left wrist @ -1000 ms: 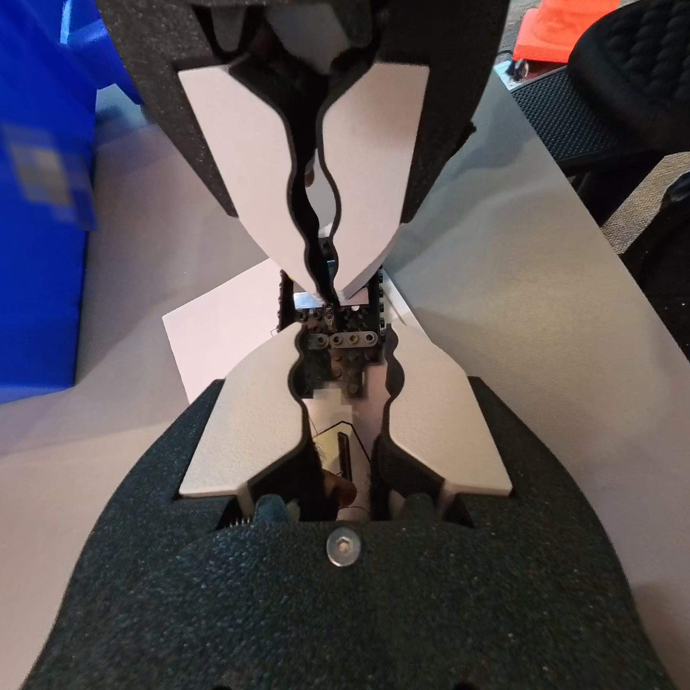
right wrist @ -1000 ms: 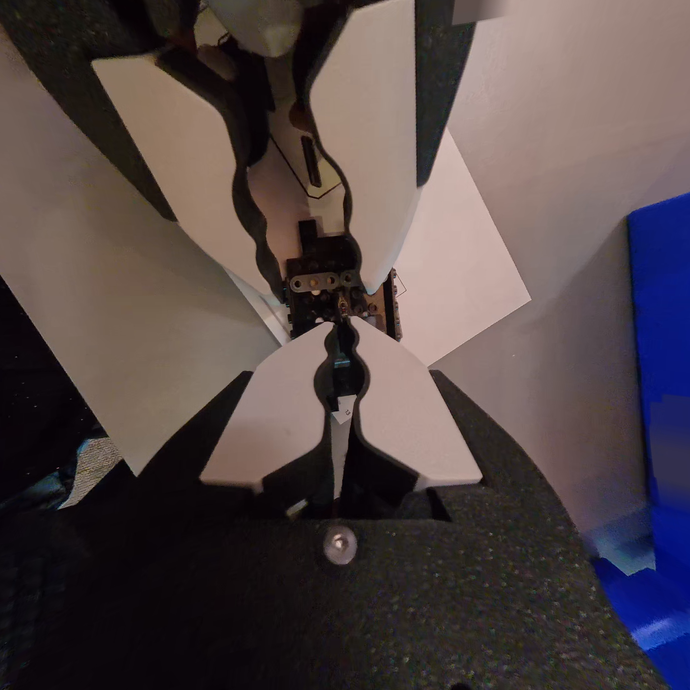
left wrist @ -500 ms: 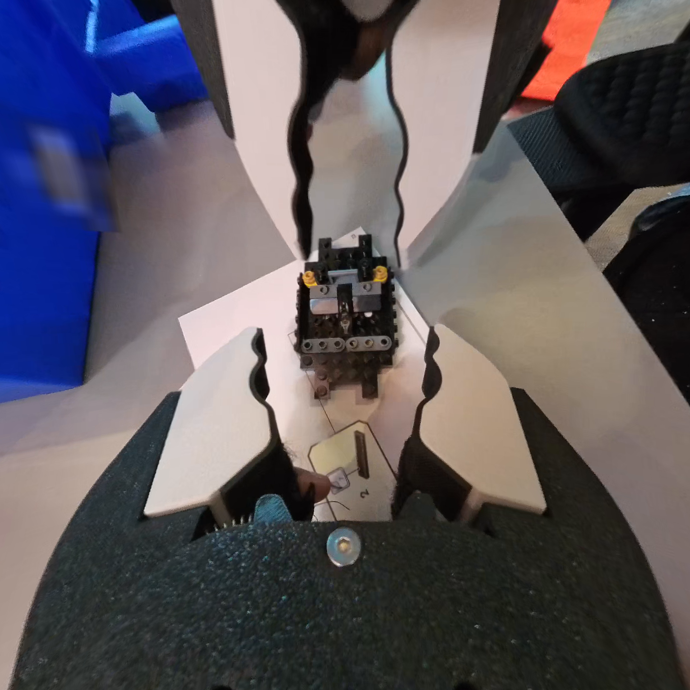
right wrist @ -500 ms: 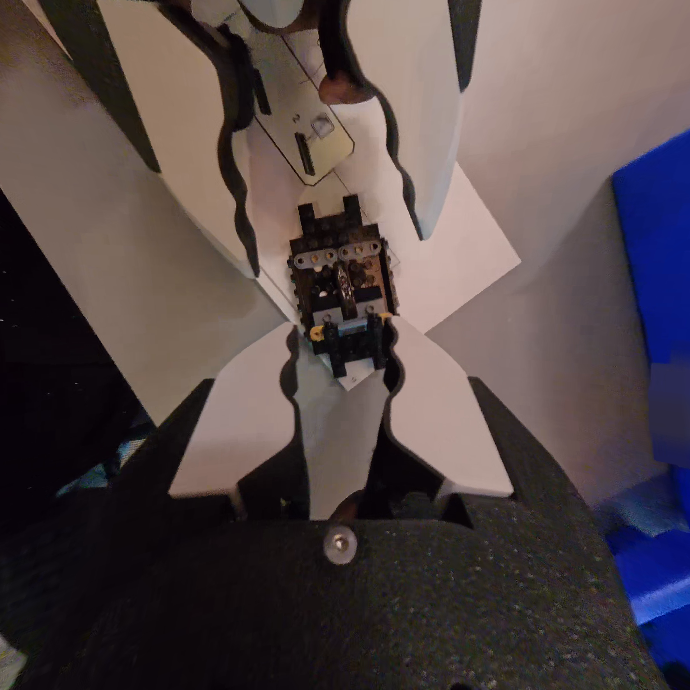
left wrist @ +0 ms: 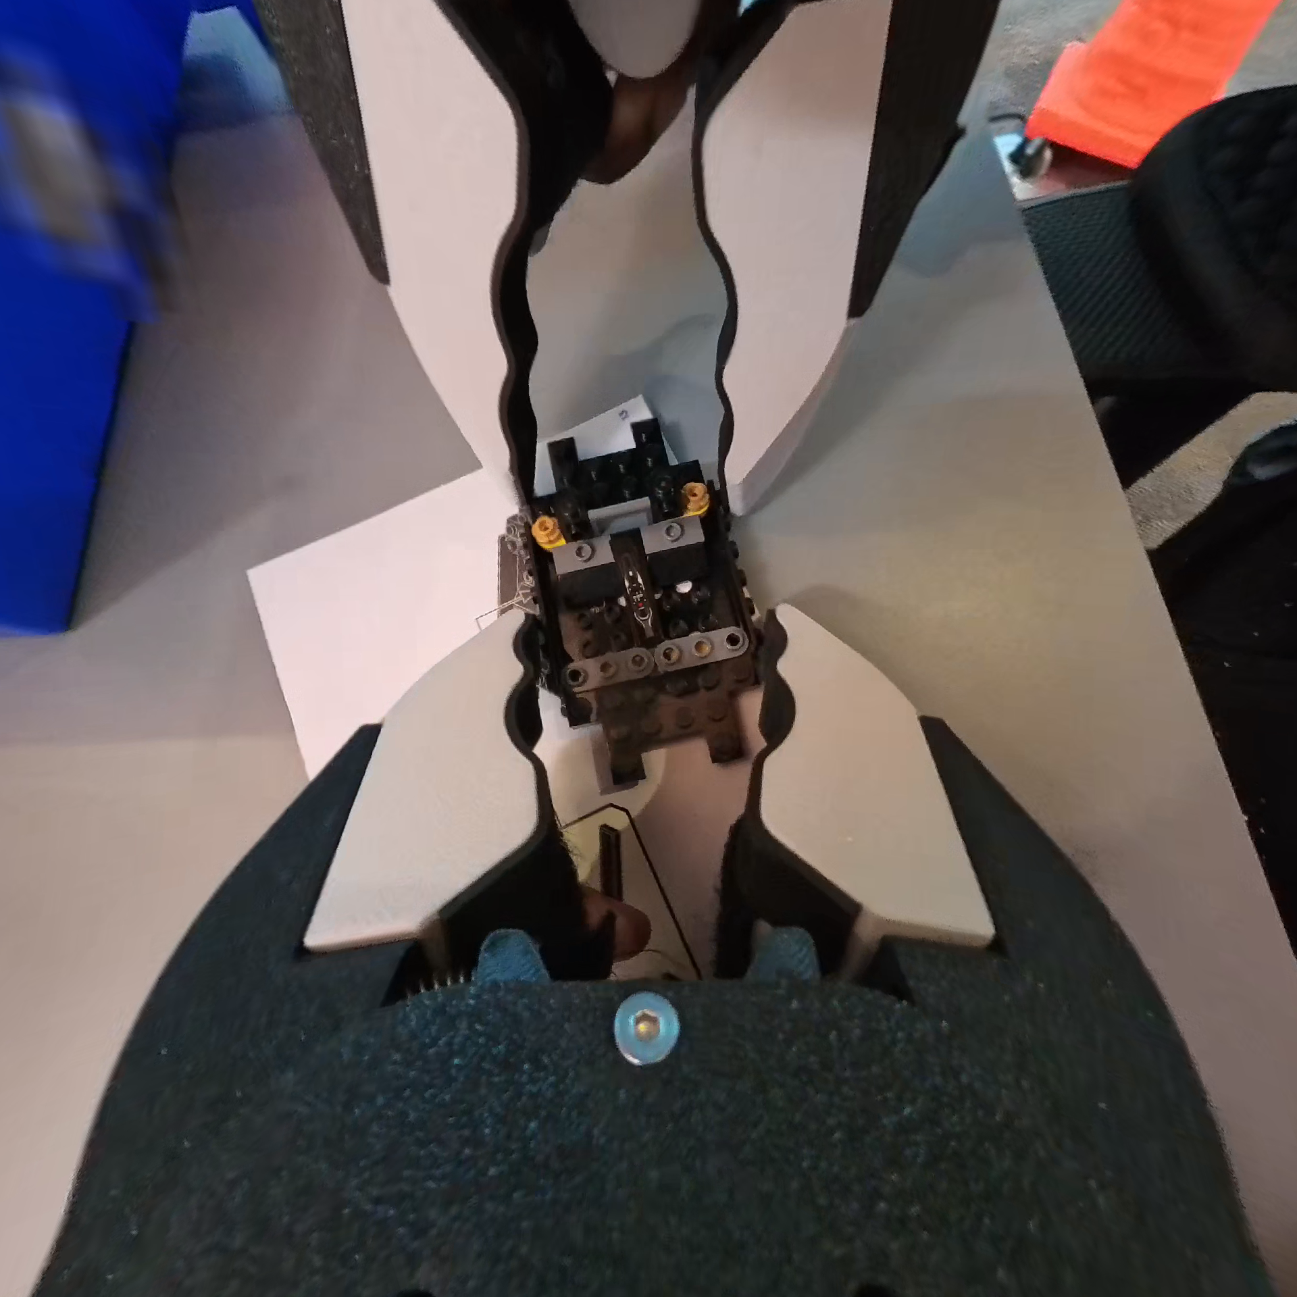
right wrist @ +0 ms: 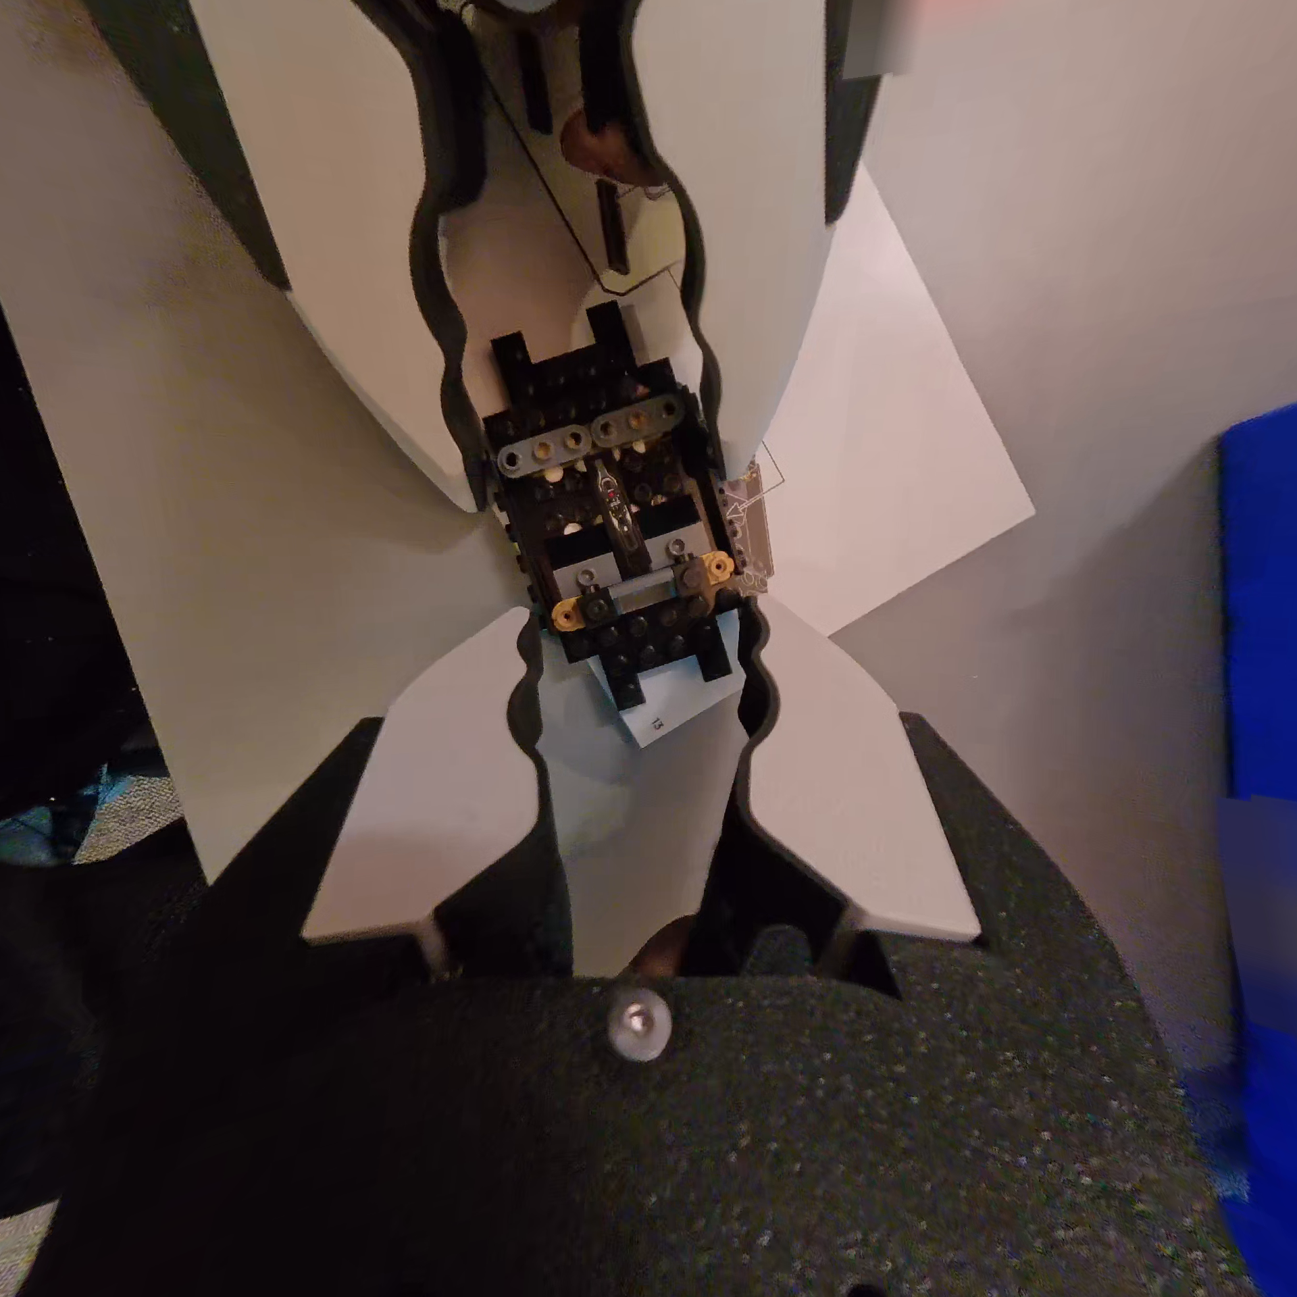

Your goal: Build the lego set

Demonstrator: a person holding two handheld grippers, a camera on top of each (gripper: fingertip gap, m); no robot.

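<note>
A small black lego model (left wrist: 635, 596) with grey beams and two yellow studs lies on a white instruction sheet (left wrist: 365, 617) on the grey table (left wrist: 947, 561). My left gripper (left wrist: 647, 628) is shut on the model's near end, its pads against both sides. My right gripper (left wrist: 626, 495) faces it from the far side, jaws apart and straddling the yellow-stud end. In the right wrist view the model (right wrist: 610, 505) sits between the right gripper (right wrist: 640, 621) and the left gripper (right wrist: 596, 470). The sheet (right wrist: 877, 421) lies beneath.
A blue bin (left wrist: 56, 351) stands at the left of the table; it also shows in the right wrist view (right wrist: 1256, 632). A black mesh chair (left wrist: 1228, 245) and an orange object (left wrist: 1137, 77) lie beyond the table's right edge. Less than 4 cm separates the two grippers' tips.
A second ago the right gripper was shut at the model's top; then both opened and drew back. Now the left has closed on the model and the right has moved in around its other end.
</note>
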